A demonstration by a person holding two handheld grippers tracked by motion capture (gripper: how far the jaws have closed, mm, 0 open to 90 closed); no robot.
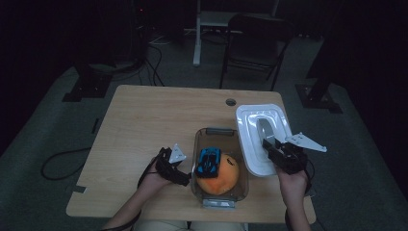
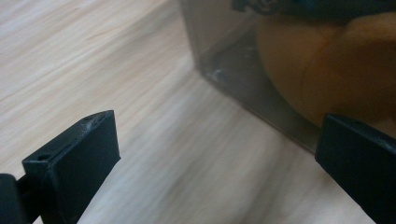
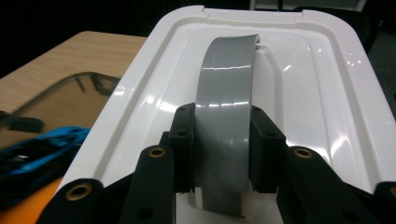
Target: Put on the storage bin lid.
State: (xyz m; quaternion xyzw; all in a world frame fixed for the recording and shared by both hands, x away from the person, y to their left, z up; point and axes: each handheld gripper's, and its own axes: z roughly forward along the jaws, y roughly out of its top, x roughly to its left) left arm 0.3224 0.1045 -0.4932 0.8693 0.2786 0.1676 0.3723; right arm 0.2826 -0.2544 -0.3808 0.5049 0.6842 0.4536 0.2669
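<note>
Gleaming white lid [image 3: 299, 84], arched grey handle [image 3: 226, 107]

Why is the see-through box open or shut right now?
Open. Its white lid is off, gripped by its grey handle in the right claw, beside the box, whose toy car lies uncovered.

No text, label, brand, no. or sign can be read in any view. The white lid [image 3: 299, 93] w/ its grey handle [image 3: 226, 107], the clear container [image 1: 204, 139], the blue toy car [image 1: 208, 161] and the bench [image 1: 154, 115] are seen as plain, unmarked surfaces. Any small marks on the car are lost to dim light & blur.
</note>
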